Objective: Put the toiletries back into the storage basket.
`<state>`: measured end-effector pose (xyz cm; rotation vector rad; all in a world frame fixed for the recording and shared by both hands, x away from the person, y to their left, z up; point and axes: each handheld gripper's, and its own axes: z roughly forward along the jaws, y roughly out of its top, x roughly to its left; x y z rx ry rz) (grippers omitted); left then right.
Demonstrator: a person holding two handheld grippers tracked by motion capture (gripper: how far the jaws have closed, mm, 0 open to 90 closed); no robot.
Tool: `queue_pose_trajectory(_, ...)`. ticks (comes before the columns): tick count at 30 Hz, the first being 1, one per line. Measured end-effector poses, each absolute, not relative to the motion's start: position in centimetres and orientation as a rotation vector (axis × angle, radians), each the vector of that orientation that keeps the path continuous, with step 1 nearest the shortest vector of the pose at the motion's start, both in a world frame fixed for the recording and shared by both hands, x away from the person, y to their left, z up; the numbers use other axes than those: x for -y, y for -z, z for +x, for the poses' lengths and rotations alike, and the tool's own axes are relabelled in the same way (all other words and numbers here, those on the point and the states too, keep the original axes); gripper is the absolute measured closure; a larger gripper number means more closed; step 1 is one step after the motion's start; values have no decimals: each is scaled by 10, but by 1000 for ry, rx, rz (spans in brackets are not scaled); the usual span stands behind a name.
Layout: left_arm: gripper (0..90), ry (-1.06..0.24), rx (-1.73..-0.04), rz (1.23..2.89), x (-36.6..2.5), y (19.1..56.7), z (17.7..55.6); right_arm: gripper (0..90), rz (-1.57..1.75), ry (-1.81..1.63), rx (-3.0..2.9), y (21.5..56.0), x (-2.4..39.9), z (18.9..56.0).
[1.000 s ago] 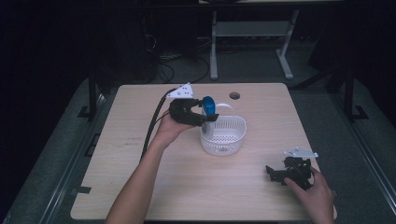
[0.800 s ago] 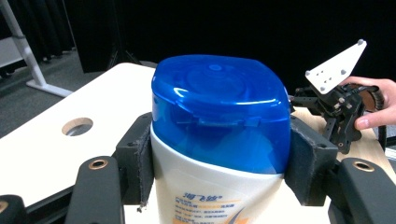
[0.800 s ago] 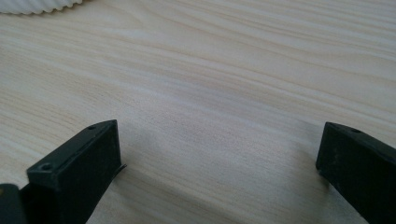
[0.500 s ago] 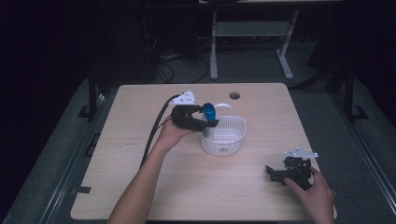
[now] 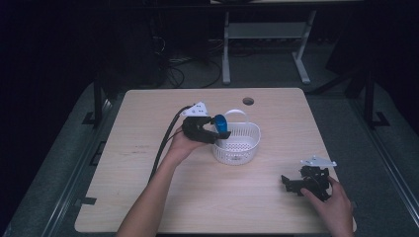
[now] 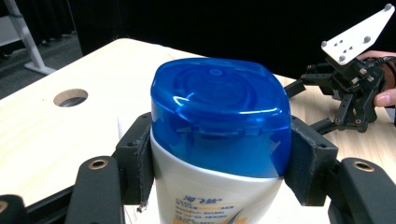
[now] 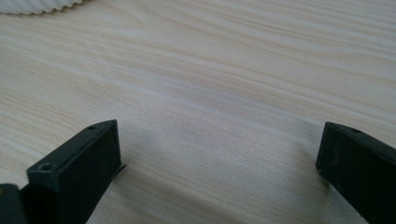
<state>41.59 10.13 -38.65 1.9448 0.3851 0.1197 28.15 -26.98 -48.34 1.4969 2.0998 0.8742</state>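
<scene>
the white basket [image 5: 237, 144] stands on the wooden table [image 5: 148, 148], a little behind the middle of it, and i use it as the reference for all places.

the left gripper [image 5: 217, 133] is just at the left side of the basket, at the height of its rim. its jaws are closed on a white bottle [image 6: 196, 196] with a blue cap [image 6: 219, 121]; in the left gripper view the two pads press the bottle from both sides just under the cap. in the high view the blue cap is at the left rim of the basket, near the basket handle [image 5: 236, 114]. whether the bottle touches the basket, i cannot tell.

the right gripper [image 5: 291, 181] is well apart from the basket, in front of it and to the right, near the front right corner of the table. it is low over the table surface, a hand [image 5: 333, 210] is holding it. in the right gripper view its jaws are wide apart and there is nothing between them, only the bare wood; a small part of the basket edge [image 7: 37, 5] is at the top left corner.

a round hole [image 5: 248, 101] in the table is behind the basket.
</scene>
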Motion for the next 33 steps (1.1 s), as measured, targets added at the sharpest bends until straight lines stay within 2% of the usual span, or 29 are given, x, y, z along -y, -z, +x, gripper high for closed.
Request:
queue_pose_trajectory(26, 353, -92, -362, 1924, -101, 392, 414, 0, 1497, -874, -2100, 483, 270, 282)
queue_pose_trajectory(33, 193, -120, -367, 1921, -105, 386, 412, 0, 1497, -874, -2100, 483, 270, 282)
